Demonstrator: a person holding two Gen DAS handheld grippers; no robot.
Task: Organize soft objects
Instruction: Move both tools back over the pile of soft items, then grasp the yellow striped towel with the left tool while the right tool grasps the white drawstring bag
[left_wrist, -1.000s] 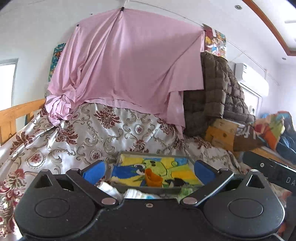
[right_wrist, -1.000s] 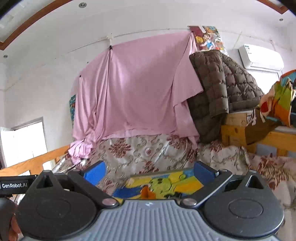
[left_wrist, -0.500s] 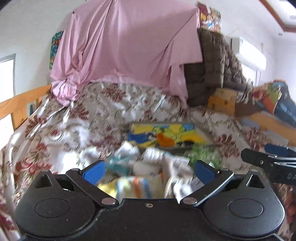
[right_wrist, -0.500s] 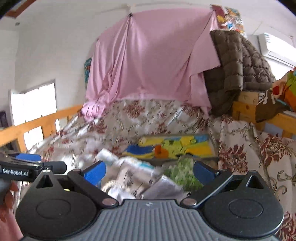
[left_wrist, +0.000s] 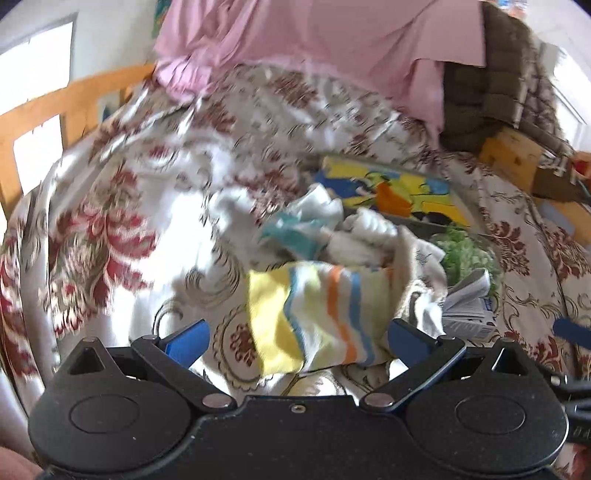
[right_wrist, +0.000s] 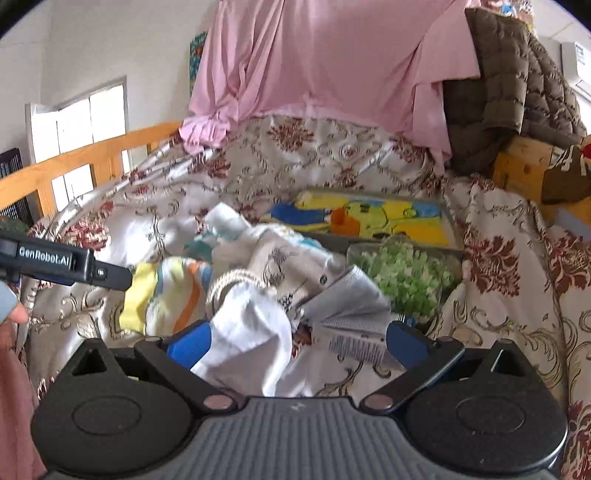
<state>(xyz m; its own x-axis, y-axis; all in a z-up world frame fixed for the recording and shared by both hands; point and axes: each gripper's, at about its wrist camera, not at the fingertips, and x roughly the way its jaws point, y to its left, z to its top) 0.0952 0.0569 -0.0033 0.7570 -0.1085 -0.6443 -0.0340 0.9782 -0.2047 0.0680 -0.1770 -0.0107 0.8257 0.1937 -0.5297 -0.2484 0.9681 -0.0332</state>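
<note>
Both hand-held grippers (left_wrist: 297, 341) (right_wrist: 297, 341) spread wide above seemingly loose socks (left_wrist: 317, 310).

The bedspread (right_wrist: 498, 295) is cream with dark red flowers and curly swirls. On it, the striped cloth (left_wrist: 314, 314) is yellow and white with orange and blue lines. Just behind the striped cloth, a sock (left_wrist: 295, 229) is white and teal. The white cloth (right_wrist: 255, 332) is plain. The fuzzy cloth (right_wrist: 406, 277) is green and white. The tray (right_wrist: 369, 221) behind it shows yellow, blue and orange shapes. The sheet (right_wrist: 332, 66) is pink. The quilt (right_wrist: 509, 92) is brown. The gripper pads (right_wrist: 188, 345) are blue.
</note>
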